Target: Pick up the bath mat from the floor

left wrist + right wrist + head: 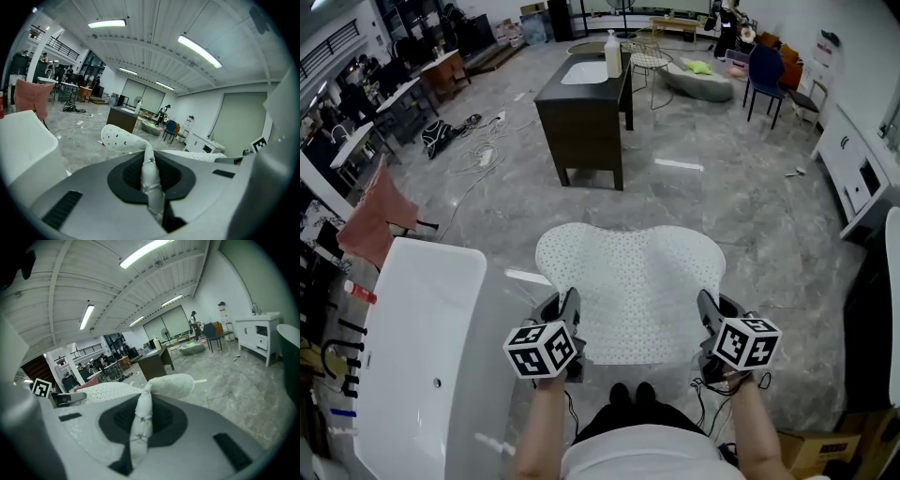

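While each gripper pinches one near corner of it, the bath mat (628, 291) extends forward from the jaws, away from the person, over the grey stone-look floor (722, 197). Its long axis runs side to side, from one gripper to the other, so neither hand is nearer; the load is shared evenly.

Left gripper (569, 307): jaws pressed nearly together on a thin fold of mat, which its own view shows bunched between the dark pads (126, 176). Right gripper (709, 311): same condition, with the mat edge crumpled into a narrow ridge between its jaws.

Material: white, thin and limp, apparently rubber or soft plastic (it folds under the pinch rather than holding flat). The surface is perforated throughout with small holes, and the far edge forms two rounded lobes.

The near edge is raised. Whether the far lobes have cleared the floor cannot be told.

Judgement: any further lift should go straight up with both hands level, keeping clear of the white bathtub (422, 319) at the left
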